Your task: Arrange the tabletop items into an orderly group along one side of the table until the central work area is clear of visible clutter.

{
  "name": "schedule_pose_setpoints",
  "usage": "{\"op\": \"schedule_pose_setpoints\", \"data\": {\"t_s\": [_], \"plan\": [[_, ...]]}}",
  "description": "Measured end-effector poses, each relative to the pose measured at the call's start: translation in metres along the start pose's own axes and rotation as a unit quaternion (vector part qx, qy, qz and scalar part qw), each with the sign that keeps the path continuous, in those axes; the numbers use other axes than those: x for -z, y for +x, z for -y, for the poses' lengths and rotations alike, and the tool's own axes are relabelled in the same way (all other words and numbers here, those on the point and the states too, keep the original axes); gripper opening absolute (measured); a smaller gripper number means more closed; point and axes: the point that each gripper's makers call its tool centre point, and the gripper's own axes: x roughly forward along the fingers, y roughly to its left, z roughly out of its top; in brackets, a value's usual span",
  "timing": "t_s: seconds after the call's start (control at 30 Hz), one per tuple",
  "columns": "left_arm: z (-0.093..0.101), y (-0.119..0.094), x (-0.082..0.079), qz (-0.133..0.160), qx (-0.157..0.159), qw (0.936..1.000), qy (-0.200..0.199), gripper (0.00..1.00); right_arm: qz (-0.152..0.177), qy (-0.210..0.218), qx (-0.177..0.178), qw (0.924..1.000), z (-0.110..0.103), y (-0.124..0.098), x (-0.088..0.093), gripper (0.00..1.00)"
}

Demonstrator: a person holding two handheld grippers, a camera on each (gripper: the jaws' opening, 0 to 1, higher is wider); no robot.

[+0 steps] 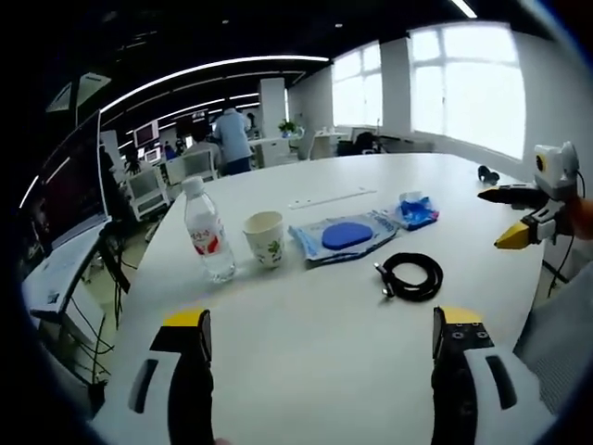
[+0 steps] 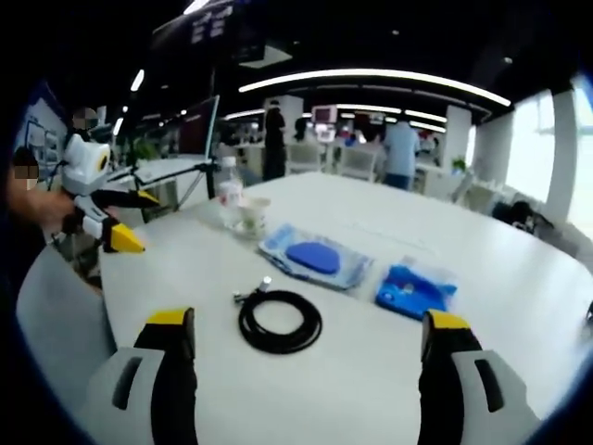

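Items: water bottle (image 1: 209, 237), paper cup (image 1: 265, 238), blue pad in a clear bag (image 1: 345, 235), small blue packet (image 1: 413, 211) and coiled black cable (image 1: 413, 275), strung in a loose row across the middle of the white table (image 1: 306, 362).
Progress: judged barely begun; nothing yet gathered along an edge, central area cluttered, all five pieces left to move.
Bottle: upright beside the cup, cap up, long axis vertical.
Bagged pad: flat, long axis running along the row, between cup and packet.
Cable: coiled flat, nearer the table edge than the bag, plug end (image 2: 252, 293) poking out toward the bottle side.
Left gripper (image 1: 321, 336): jaws spread wide, nothing between them, hovering over bare tabletop short of the row.
Right gripper (image 2: 309, 337): jaws equally wide apart, empty, facing the cable from the opposite side.
Beyond: open-plan office, desks, monitors, people standing in the distance, bright windows.
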Motion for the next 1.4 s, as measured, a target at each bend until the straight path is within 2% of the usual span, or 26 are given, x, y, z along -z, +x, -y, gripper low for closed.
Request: {"op": "schedule_pose_setpoints", "data": {"t_s": [0.33,0.53,0.73,1.0,1.07,1.17,1.4], "plan": [[0.006,-0.014,0.005,0.005,-0.008,0.9997,0.022,0.99,0.003,-0.008,0.008,0.9999,-0.009,-0.016,0.007,1.0],[0.004,-0.024,0.009,0.009,-0.014,0.9998,0.011,0.99,0.009,-0.016,0.006,0.9998,-0.022,-0.027,0.01,1.0],[0.006,-0.031,0.013,0.012,-0.017,0.9996,0.016,0.99,0.02,-0.02,0.022,0.9994,-0.023,-0.036,0.013,1.0],[0.007,-0.042,0.021,0.016,-0.026,0.9994,0.017,0.99,0.023,-0.002,0.028,0.9994,-0.031,-0.045,0.022,1.0],[0.008,-0.044,0.017,0.024,-0.027,0.9988,0.032,0.99,0.022,-0.005,0.025,0.9994,-0.033,-0.046,0.023,1.0],[0.005,-0.045,0.012,0.035,-0.028,0.9988,0.021,0.99,0.04,0.004,0.033,0.9986,-0.029,-0.046,0.017,1.0],[0.0,-0.051,0.015,0.035,-0.034,0.9987,0.016,0.99,0.044,0.012,0.044,0.998,-0.027,-0.044,0.019,1.0]]}}
